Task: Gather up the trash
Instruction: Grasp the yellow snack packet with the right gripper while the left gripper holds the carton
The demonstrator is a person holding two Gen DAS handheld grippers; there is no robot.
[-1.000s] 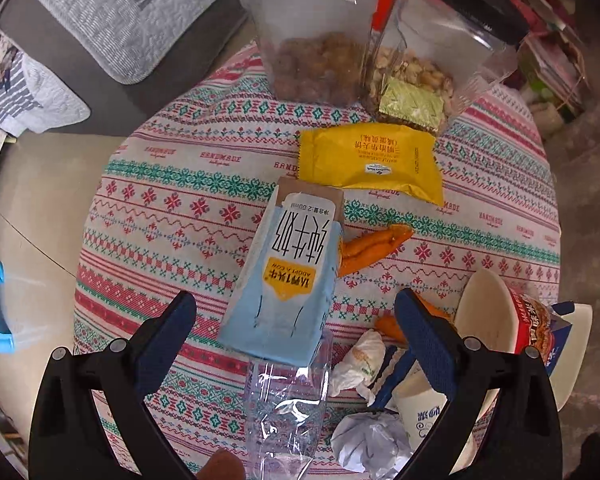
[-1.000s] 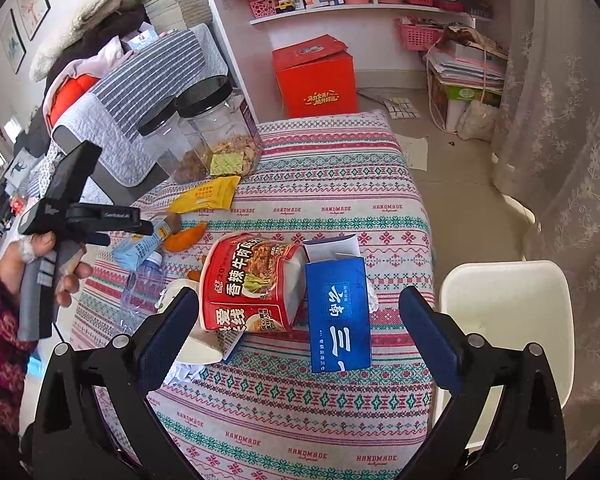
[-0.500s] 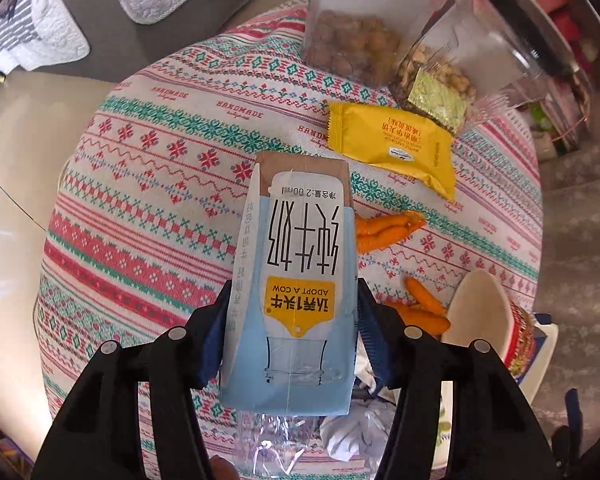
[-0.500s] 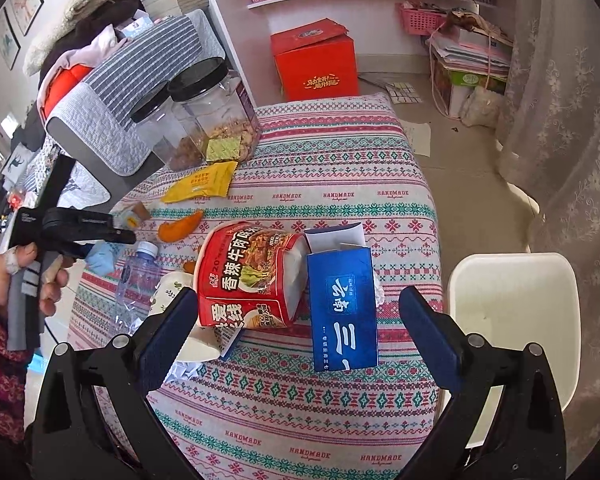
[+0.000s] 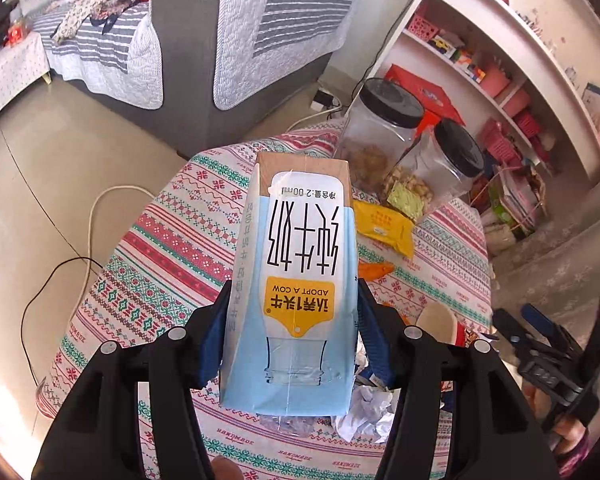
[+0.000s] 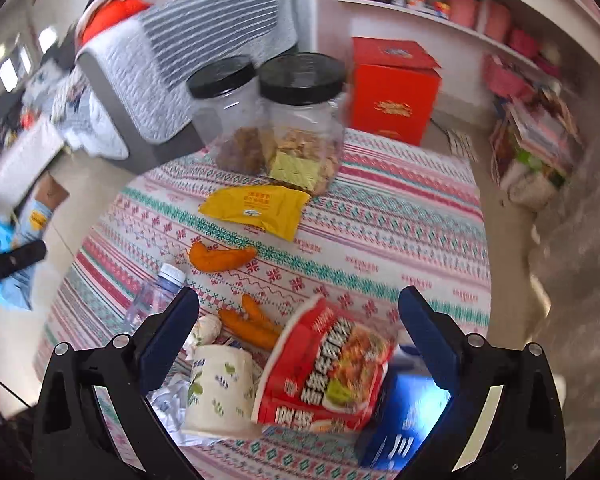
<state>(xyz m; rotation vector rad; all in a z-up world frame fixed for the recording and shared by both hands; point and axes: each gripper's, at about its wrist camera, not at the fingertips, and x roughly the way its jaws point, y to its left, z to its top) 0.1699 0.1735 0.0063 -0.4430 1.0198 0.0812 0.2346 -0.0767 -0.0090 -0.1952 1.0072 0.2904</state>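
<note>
1. Biggest thing we've got here is the round table [image 6: 400, 220] with its red and green patterned cloth, a grey striped sofa [image 5: 204, 40] behind it.
2. Two clear jars [image 6: 300, 120] with black lids stand side by side at the far edge, snacks inside.
3. Near us there's a red instant noodle pack [image 6: 328, 368] leaning on a blue box [image 6: 404, 420], with a floral paper cup [image 6: 220, 388] lying just left of it.
4. The milk carton [image 5: 296, 292] is up off the table, upside down, clamped between our left gripper [image 5: 290, 340] and its blue pads, one on each side.
5. Our right gripper [image 6: 298, 334] hangs over the noodle pack with its fingers spread wide, nothing between them.
6. Smaller bits: a yellow wrapper [image 6: 256, 208] lies in front of the jars, orange peels [image 6: 220, 258] mid-table, a plastic bottle [image 6: 156, 296] lying at the left.
</note>
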